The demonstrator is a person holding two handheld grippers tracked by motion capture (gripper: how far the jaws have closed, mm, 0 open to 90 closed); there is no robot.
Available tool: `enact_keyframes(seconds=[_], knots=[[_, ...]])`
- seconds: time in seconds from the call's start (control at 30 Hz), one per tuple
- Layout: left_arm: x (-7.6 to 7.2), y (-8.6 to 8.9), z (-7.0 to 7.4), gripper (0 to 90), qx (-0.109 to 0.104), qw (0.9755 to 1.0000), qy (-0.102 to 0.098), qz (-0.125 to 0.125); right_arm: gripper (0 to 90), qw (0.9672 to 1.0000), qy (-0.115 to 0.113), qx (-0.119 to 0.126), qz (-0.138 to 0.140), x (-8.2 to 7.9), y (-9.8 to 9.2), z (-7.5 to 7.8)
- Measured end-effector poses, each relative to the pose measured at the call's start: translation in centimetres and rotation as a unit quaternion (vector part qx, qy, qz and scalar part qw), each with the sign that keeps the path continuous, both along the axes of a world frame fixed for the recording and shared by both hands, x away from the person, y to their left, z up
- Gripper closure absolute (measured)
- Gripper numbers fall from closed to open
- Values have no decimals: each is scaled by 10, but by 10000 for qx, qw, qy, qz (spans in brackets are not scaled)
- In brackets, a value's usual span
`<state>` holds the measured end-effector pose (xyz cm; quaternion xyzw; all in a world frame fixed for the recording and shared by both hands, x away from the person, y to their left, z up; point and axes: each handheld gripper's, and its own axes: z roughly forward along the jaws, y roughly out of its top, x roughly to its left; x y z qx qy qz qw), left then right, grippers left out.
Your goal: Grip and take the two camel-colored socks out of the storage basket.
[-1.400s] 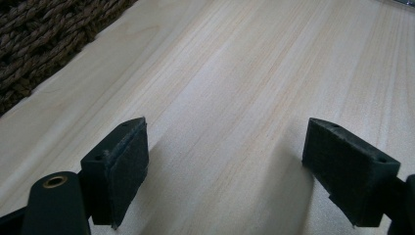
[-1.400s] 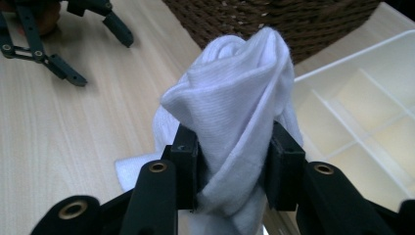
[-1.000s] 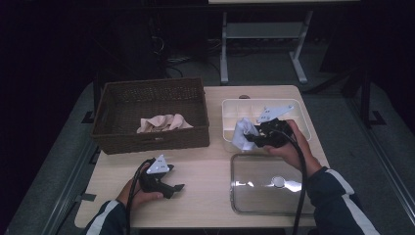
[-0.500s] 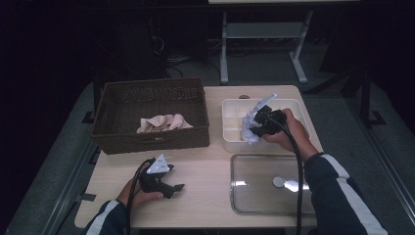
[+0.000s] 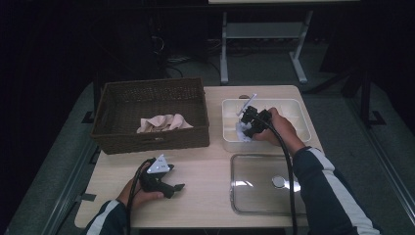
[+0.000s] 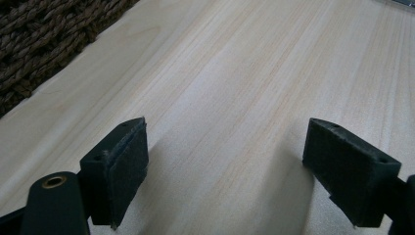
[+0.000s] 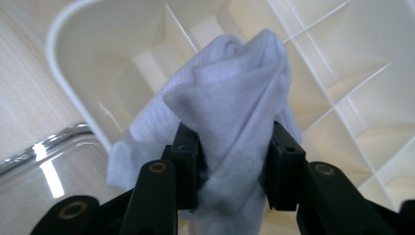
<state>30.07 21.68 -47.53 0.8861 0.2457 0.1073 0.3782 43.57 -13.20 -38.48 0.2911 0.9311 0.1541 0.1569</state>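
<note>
The white cloth is a soft, light knit fabric, bunched into loose folds. It will probably sag and drape from wherever it is held, and it is neither fragile nor slippery against padded jaws. A thick fold near the middle of the bundle looks like the best place to hold it, since a pinch on a thin edge lets the rest trail and snag on the dividers.

The right gripper is clamped on such a fold, the jaws pressed into the fabric from both sides. The cloth hangs over the near left corner of the white divided tray, just above its compartments. The right hand reaches forward over the tray, gripper angled down and to the left.

The left gripper rests low over the bare wooden table near the wicker basket, jaws wide apart and holding nothing. A clear lid lies in front of the tray.
</note>
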Motion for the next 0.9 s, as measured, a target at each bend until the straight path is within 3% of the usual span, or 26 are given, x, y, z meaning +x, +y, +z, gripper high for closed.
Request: enact_keyframes(seconds=[0.17, 0.23, 0.47, 0.7, 0.9], knots=[[0, 0, 0, 161, 4, 10000, -2, 0, 628, 9996, 229, 138, -89, 7, -5, -9], [0, -1, 0, 161, -3, 10000, -2, 6, 637, 9993, 372, -23, -64, 8, -6, -15], [0, -1, 0, 161, -10, 10000, -1, 20, 642, 9989, 384, -265, 3, 7, 0, -18], [0, -2, 0, 161, -42, 10000, 2, 41, 642, 9986, 514, -119, 3, 9, -4, -19], [1, -2, 0, 161, -6, 10000, -13, 25, 645, 9973, 701, -197, 19, 13, -1, -20]])
